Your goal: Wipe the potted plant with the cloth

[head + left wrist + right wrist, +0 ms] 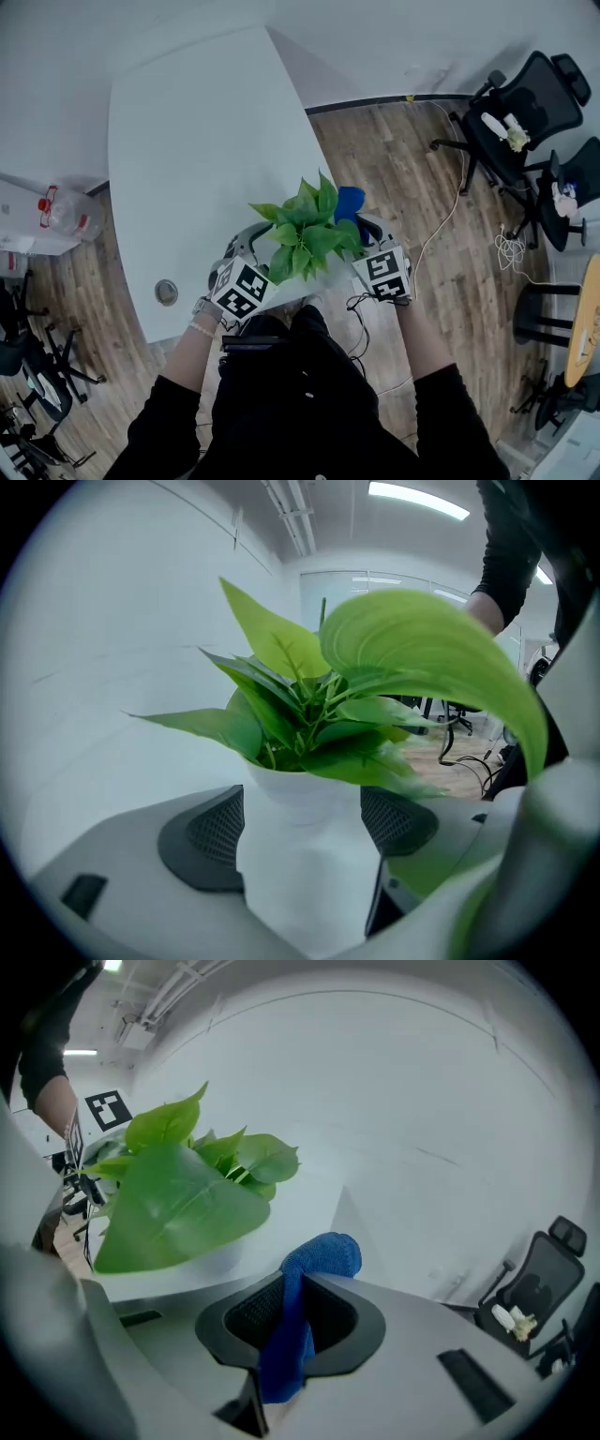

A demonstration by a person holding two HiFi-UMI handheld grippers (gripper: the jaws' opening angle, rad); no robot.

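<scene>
Potted plant (300,794): probably light and top-heavy. The leaves should bend and spring back under a wipe, and the smooth white pot could slip.
Where to take hold: the pot's wall, below the rim, never the foliage. Each leaf likely wants gentle strokes from stem to tip.
Look: a small white pot with a tuft of broad, glossy green leaves, paler at the tips. One big leaf curls close to the left gripper's camera.
Place: at the near right edge of the white table (187,141), just in front of the person. I cannot tell whether it rests there or is lifted.
Left hand-held gripper (302,832): clamped on the pot, one ribbed pad against each side.
Cloth (314,1260): blue, soft and folded, its top bulging above the pads, just right of the leaves.
Right hand-held gripper (292,1321): pinched on the cloth, beside the plant and not yet touching a leaf.
</scene>
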